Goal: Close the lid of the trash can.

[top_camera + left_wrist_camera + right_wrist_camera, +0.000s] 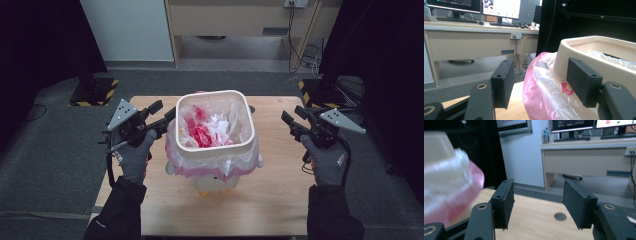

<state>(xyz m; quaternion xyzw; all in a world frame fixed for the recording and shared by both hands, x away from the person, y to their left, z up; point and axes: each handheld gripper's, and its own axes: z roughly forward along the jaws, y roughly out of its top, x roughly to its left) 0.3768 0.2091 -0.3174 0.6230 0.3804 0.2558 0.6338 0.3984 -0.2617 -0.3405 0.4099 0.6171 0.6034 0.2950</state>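
The left gripper [162,116] stands open beside the bin [216,145] and its pink bag [541,92]; the right gripper [292,120] is open, well apart.

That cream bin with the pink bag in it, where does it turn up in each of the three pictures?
High view: the cream bin stands mid-table, rim toward the camera.
Left gripper view: at the right, its rim above the folded-over pink bag.
Right gripper view: at the far left edge, blurred.
Shared landmark: the wooden table, also under the fingers in both gripper views.
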